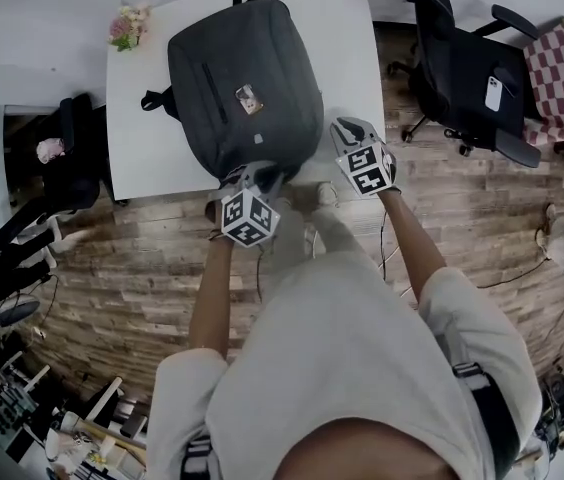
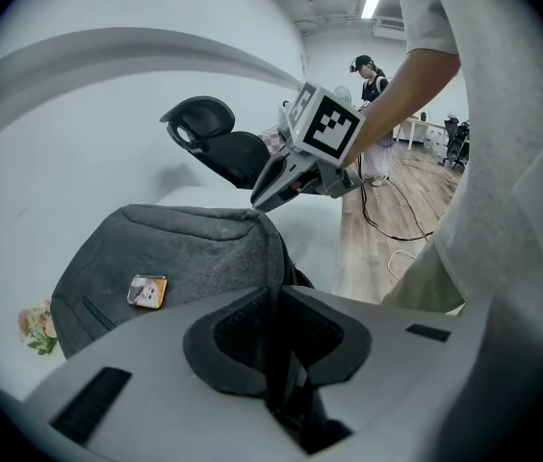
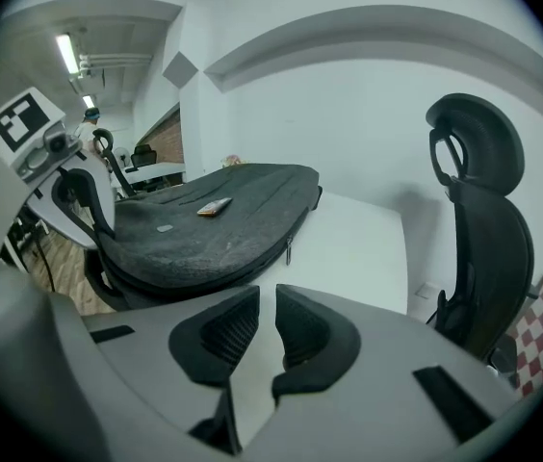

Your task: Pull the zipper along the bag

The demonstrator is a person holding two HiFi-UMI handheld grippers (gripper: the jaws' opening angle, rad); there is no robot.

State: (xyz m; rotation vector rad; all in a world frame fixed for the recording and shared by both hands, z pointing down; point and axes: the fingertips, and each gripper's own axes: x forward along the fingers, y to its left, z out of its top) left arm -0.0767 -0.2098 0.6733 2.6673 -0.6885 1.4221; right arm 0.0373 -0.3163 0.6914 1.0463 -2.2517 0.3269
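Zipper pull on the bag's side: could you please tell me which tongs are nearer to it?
Right. The right tongs sit open just short of the pull; the left tongs clamp the bag at its near end, farther off.

Matt cloth bag (image 1: 262,58), smooth white table (image 1: 152,138) (wood-plank floor (image 1: 132,268))

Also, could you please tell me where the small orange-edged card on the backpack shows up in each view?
Head view: card upper centre, on the backpack.
Left gripper view: lower left, on the backpack's sloping face.
Right gripper view: left of centre, on the backpack.
Shared landmark: the white table beneath the backpack.
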